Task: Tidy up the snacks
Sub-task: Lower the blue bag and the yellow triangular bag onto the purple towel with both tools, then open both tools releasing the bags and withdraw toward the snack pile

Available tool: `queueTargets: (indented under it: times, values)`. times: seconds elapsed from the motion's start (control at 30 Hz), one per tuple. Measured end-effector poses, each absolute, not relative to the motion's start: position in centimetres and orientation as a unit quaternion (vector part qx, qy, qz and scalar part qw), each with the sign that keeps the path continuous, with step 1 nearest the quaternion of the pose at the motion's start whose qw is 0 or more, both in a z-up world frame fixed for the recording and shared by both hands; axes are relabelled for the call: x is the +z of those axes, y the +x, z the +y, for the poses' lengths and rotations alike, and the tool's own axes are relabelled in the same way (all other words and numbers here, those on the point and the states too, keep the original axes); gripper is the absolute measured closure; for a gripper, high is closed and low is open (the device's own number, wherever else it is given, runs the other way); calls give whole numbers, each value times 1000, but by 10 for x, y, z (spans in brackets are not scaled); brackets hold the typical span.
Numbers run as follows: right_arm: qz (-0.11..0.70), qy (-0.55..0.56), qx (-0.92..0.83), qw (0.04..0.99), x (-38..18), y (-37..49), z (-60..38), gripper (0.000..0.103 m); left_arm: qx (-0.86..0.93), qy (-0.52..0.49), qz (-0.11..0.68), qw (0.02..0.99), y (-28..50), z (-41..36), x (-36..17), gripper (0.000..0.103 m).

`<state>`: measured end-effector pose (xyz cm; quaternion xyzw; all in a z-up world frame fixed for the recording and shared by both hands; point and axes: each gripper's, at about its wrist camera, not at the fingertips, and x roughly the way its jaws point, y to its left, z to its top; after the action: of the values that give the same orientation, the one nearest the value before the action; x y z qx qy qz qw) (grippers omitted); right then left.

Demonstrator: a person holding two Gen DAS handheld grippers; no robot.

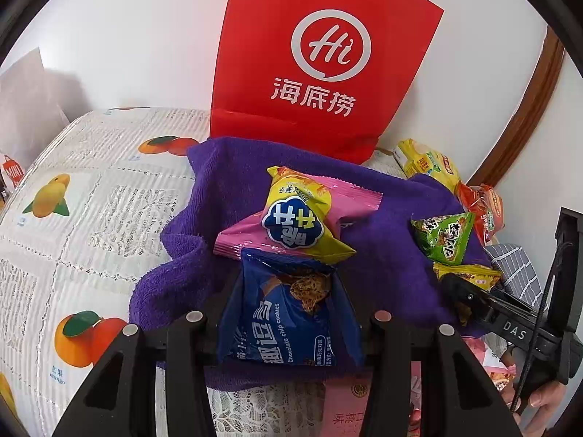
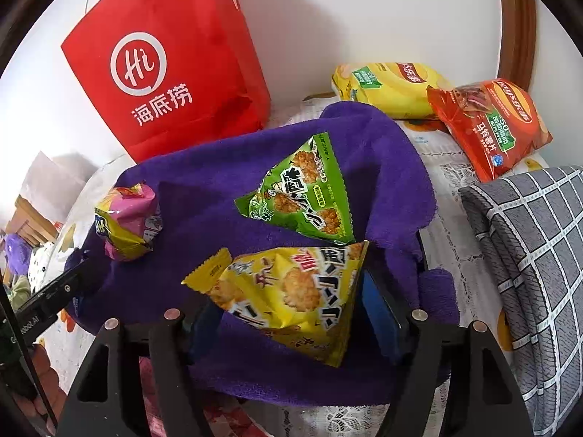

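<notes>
**Q:** What sits at the centre, and where is everything else from it?

**A:** A purple towel (image 2: 226, 218) lies rumpled on a fruit-print tablecloth (image 1: 73, 200). It looks like the sorting spot, since the small snacks are gathered on it. A red paper bag (image 1: 309, 54) stands just behind the towel, against the wall. Off the towel's far right corner lie a yellow chip bag (image 2: 386, 87) and a red chip bag (image 2: 492, 127), perhaps not yet sorted. A grey checked cloth (image 2: 528, 273) lies to the towel's right.

**Q:** What is the left gripper doing?

**A:** The left gripper (image 1: 288, 324) is clamped on a blue cookie packet (image 1: 288, 320) over the towel's near edge. The packet stands upright between the fingers, just in front of a yellow-and-pink packet (image 1: 295, 222) lying mid-towel. It is probably being placed beside it.

**Q:** And the right gripper?

**A:** The right gripper (image 2: 291, 309) has its jaws wide. A yellow rice-cracker packet (image 2: 288, 291) rests on the towel between them. The left finger seems clear of it, and I cannot tell whether the right one touches its corner. It reads as let go. A green rice-cracker packet (image 2: 302, 196) lies just beyond, touching it, so like snacks seem to be grouped.
</notes>
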<state>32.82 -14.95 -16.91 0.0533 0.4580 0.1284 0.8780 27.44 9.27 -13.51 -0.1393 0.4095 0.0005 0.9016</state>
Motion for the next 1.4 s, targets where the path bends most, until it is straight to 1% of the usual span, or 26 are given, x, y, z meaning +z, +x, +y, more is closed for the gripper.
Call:
queueTargets:
  times: [0.13,0.23,0.57,0.73,0.8,0.87,1.0,1.13,1.4]
  values:
    - [453,67,137,878,-167,327,-150,23,0,-140,413,900,275,94,-137,56]
    - [449,73,138,880,-164,326,-151,21,1,-138,415,899,276,93,-137,55]
    - [437,84,133,886,-157,322,-155,21,-4,-138,412,901,273,91,-134,54]
    - [433,80,127,889,-155,321,-154,21,1,-123,412,903,273,86,-132,47]
    - [431,77,124,890,-155,321,-154,21,1,-120,407,906,271,85,-129,42]
    - [428,75,123,892,-154,320,-154,21,0,-124,401,908,270,86,-126,40]
    - [416,76,131,897,-150,316,-156,22,1,-132,397,908,268,88,-124,40]
    - [401,82,143,901,-141,308,-156,26,6,-137,394,909,266,92,-124,40]
    - [393,110,166,898,-118,268,-163,27,-9,-149,391,908,260,91,-116,40]
